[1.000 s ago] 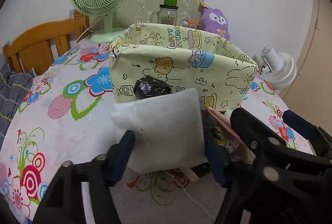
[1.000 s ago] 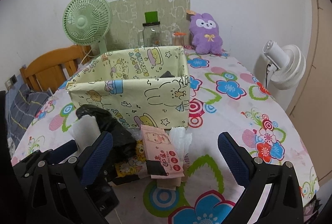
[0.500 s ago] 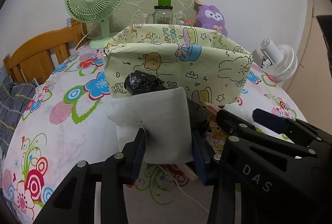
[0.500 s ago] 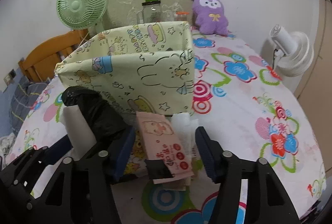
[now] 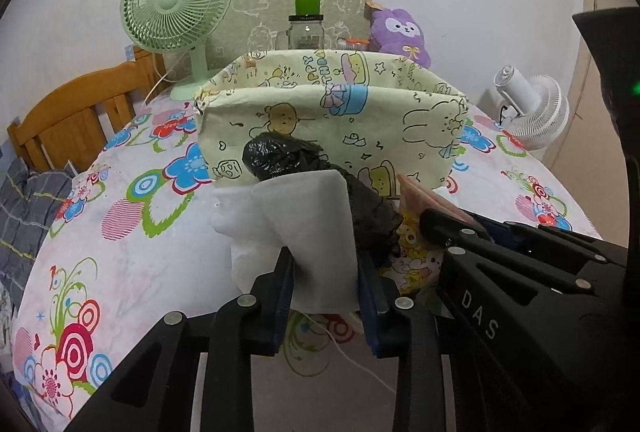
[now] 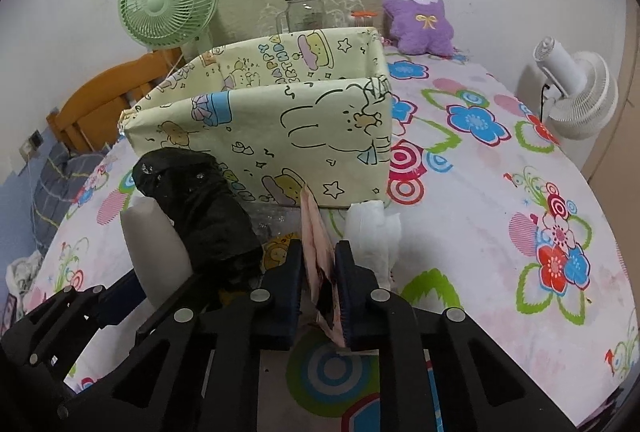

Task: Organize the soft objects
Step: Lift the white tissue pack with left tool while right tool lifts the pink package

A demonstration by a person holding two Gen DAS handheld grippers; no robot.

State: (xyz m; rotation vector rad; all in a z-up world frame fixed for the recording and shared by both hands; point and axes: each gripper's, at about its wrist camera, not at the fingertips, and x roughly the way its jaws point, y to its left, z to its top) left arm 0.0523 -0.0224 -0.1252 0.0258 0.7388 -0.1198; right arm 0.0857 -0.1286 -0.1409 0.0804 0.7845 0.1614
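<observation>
My left gripper is shut on a white foam sheet at the near side of the pile. My right gripper is shut on a pink tissue pack, squeezed on edge between its fingers. A crumpled black plastic bag lies behind the foam; it also shows in the right wrist view. A white crumpled tissue lies just right of the right gripper. The yellow cartoon-print fabric box stands open behind the pile, also seen in the right wrist view.
A green desk fan, a glass jar with a green lid and a purple plush stand at the back of the flowered tablecloth. A white fan is off the right edge. A wooden chair is on the left.
Both grippers have closed: the left on the white foam sheet, the right on the pink tissue pack, which now stands on edge. The right gripper moved forward into the pile.
</observation>
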